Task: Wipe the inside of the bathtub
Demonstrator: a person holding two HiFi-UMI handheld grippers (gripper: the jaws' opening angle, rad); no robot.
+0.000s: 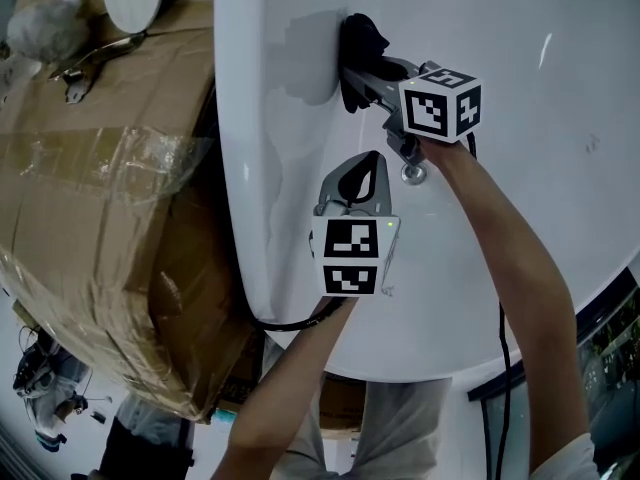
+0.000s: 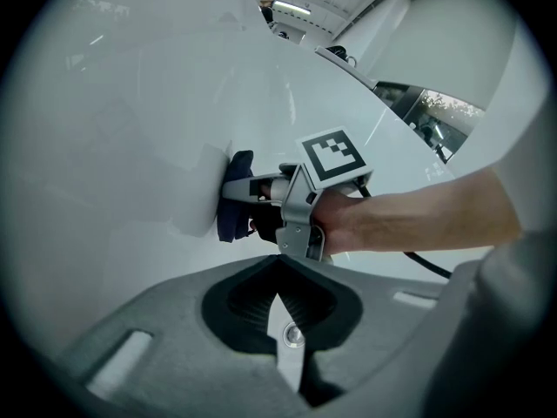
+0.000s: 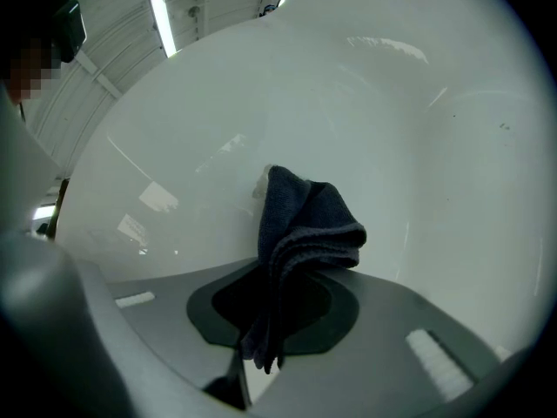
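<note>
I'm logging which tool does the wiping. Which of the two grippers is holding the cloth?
The right gripper: its jaws clamp the folded dark blue cloth against the white bathtub wall. The left gripper is shut on nothing.

A large cardboard box (image 1: pixel 90 198), taped and wrapped in clear film, stands over pale floor (image 1: pixel 14 318) beside its near corner. Well above the box, a strip light (image 3: pixel 162 20) glows on a ribbed ceiling (image 3: pixel 122 46).
</note>
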